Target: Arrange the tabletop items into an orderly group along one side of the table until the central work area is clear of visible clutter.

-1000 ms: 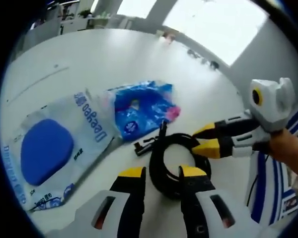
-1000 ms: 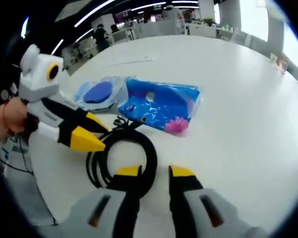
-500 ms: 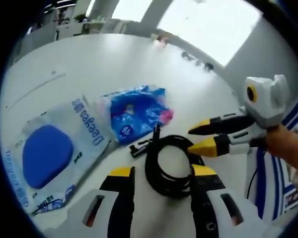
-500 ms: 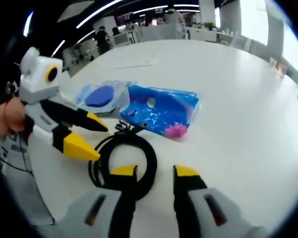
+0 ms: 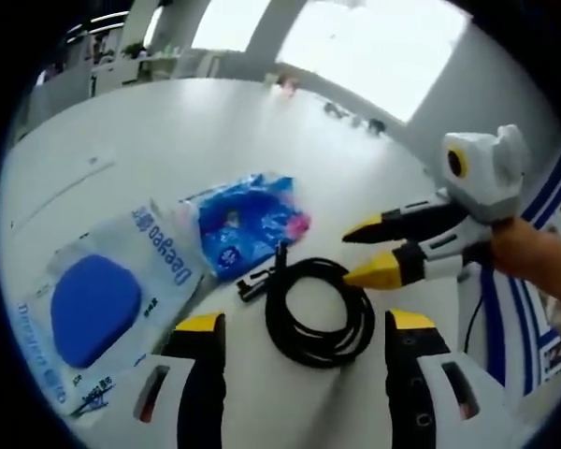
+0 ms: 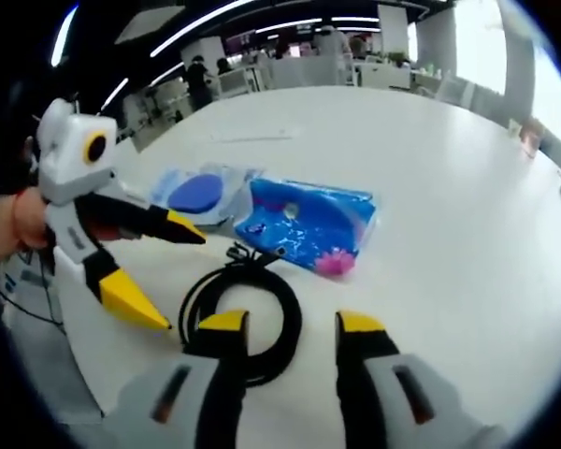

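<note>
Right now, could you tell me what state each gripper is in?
Left gripper: open, holding nothing, above the black cable coil.
Right gripper: open, holding nothing.

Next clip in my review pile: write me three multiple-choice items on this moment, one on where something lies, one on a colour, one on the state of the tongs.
1. Where does the coiled black cable lie?
A. On the white table, just ahead of the left tongs
B. On top of the blue packet
C. Hanging off the table edge

2. What colour is the pad inside the clear bag?
A. Red
B. Blue
C. Green

3. How do the left tongs stand?
A. Shut on the cable
B. Shut on the bag
C. Open, holding nothing

Answers: 1 A, the coil rests on the bare table beside the blue packet. 2 B, a blue pad shows through the plastic. 3 C, the yellow tips stand wide apart either side of the coil.
</note>
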The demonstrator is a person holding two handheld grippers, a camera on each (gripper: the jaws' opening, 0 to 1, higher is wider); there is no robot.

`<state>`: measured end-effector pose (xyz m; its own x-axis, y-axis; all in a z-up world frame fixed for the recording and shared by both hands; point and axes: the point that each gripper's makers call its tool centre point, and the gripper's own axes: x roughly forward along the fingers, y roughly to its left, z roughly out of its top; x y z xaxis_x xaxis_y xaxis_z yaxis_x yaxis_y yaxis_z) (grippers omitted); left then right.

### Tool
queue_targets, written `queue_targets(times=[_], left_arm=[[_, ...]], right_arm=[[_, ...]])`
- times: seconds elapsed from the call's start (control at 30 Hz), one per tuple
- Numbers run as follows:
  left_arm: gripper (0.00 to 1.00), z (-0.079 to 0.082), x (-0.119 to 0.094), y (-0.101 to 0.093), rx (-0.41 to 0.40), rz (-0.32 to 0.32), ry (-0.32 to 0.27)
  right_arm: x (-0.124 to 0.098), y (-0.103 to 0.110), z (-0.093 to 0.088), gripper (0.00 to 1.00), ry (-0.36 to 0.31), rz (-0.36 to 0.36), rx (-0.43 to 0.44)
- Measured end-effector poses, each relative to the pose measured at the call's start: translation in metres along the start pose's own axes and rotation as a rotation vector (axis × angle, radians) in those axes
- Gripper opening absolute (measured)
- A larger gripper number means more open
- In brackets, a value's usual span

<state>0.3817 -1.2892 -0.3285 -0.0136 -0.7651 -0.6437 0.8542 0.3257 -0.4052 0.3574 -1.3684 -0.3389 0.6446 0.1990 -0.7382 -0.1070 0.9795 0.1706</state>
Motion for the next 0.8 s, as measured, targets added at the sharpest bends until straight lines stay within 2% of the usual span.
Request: queue_targets(times=[0.43, 0.8], left_arm=[[0.76, 0.008, -0.025, 0.0, 0.017, -0.005, -0.054], [0.78, 0.011, -0.058, 0.0, 0.046, 0.0, -0.088]], right_arm=[[-0.012, 0.008, 0.015, 0.4, -0.04, 0.002, -0.022], [-0.023, 0.022, 0.027, 0.51, -0.08, 0.018, -0.039]])
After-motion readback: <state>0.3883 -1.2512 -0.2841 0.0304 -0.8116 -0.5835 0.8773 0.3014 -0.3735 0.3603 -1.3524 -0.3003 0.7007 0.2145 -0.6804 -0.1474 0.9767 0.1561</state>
